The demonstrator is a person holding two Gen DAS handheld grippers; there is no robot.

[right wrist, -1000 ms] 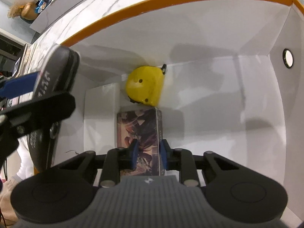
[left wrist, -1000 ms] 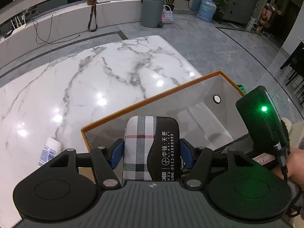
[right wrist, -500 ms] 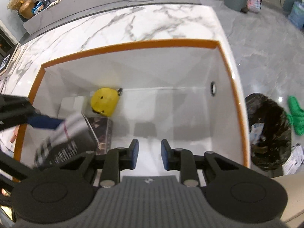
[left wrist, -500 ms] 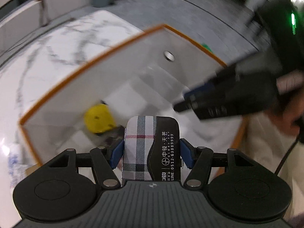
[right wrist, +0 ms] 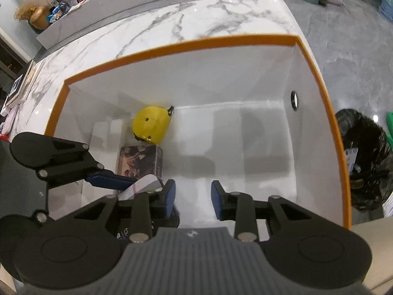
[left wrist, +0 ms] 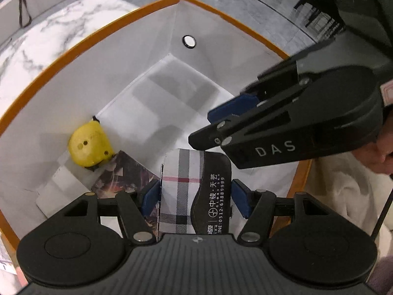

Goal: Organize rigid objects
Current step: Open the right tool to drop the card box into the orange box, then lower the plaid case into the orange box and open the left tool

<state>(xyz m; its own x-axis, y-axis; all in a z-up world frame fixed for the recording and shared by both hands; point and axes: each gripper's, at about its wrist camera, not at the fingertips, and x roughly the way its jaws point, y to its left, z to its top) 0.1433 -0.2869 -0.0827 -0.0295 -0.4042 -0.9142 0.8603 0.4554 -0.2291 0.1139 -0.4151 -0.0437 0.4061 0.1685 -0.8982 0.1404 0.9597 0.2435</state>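
Note:
My left gripper point(left wrist: 195, 196) is shut on a plaid-and-black case point(left wrist: 194, 191) and holds it inside the orange-rimmed white box point(left wrist: 73, 46), near its front. A yellow rounded object point(left wrist: 89, 146), a dark patterned box point(left wrist: 122, 174) and a flat white box point(left wrist: 61, 186) lie at the box's left end. My right gripper point(right wrist: 192, 196) is open and empty above the box's front; it shows from the side in the left wrist view point(left wrist: 216, 123). The left gripper point(right wrist: 127, 184) and the case point(right wrist: 145, 184) show at lower left in the right wrist view.
The box point(right wrist: 172, 46) stands at the edge of a white marble table point(right wrist: 172, 24). A black rubbish bag point(right wrist: 363, 162) sits on the floor to the right. The right half of the box floor point(right wrist: 258, 147) is bare.
My left gripper has moved the case from above the near rim down into the box. My right gripper let go of the patterned box, opened and rose out of the box.

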